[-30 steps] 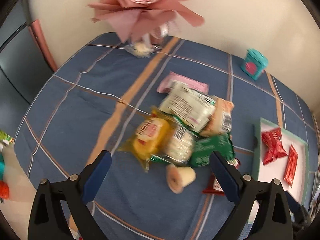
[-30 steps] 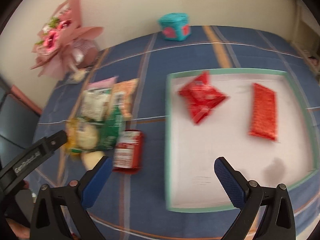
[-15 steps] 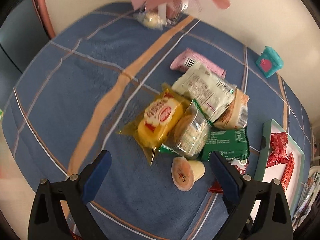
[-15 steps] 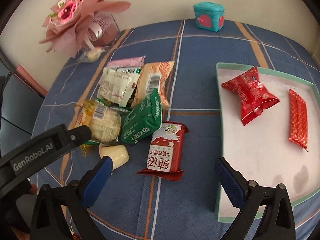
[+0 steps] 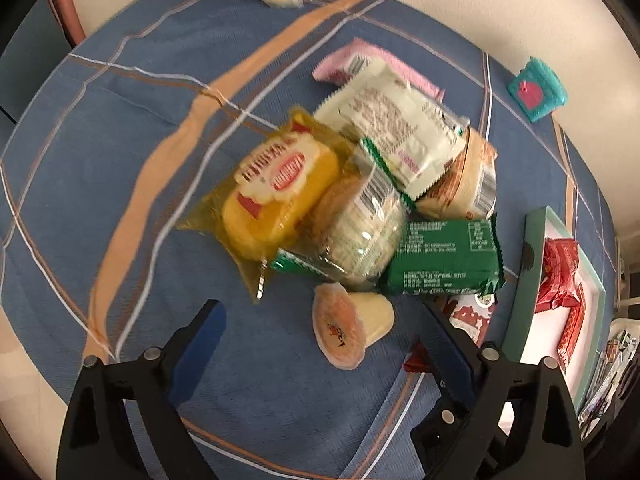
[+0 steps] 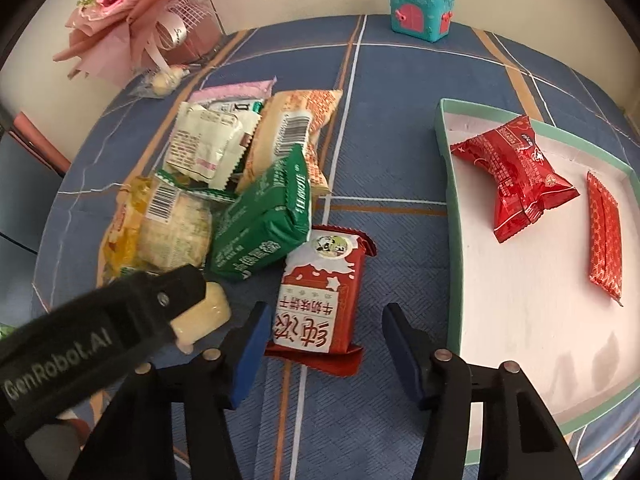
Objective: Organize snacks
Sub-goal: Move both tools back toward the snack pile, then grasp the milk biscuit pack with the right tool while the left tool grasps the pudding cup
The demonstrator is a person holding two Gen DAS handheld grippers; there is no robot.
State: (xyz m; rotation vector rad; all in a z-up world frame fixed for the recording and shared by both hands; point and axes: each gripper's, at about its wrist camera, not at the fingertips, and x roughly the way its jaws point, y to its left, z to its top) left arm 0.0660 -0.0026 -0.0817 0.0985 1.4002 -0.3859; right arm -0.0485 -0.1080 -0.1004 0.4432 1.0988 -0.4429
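Note:
A heap of snack packets lies on the blue checked cloth: a yellow cake pack (image 5: 272, 196), a clear round pastry pack (image 5: 360, 236), a green packet (image 5: 444, 260), a white sachet (image 5: 396, 136) and a jelly cup (image 5: 348, 324). My left gripper (image 5: 320, 344) is open, its fingers either side of the jelly cup. My right gripper (image 6: 324, 344) is open, straddling the near end of a red-and-white milk snack packet (image 6: 320, 292). A green-rimmed white tray (image 6: 452, 240) holds two red packets (image 6: 516, 176).
A pink flower bouquet (image 6: 136, 20) stands at the back left with a small wrapped sweet (image 6: 164, 78) beside it. A teal toy box (image 6: 420, 10) stands at the back by the wall. The left gripper's body (image 6: 100, 320) reaches into the right wrist view.
Both grippers have moved down and forward toward the snack heap. The right gripper swung left from over the tray to the red-and-white packet; the left closed in on the jelly cup.

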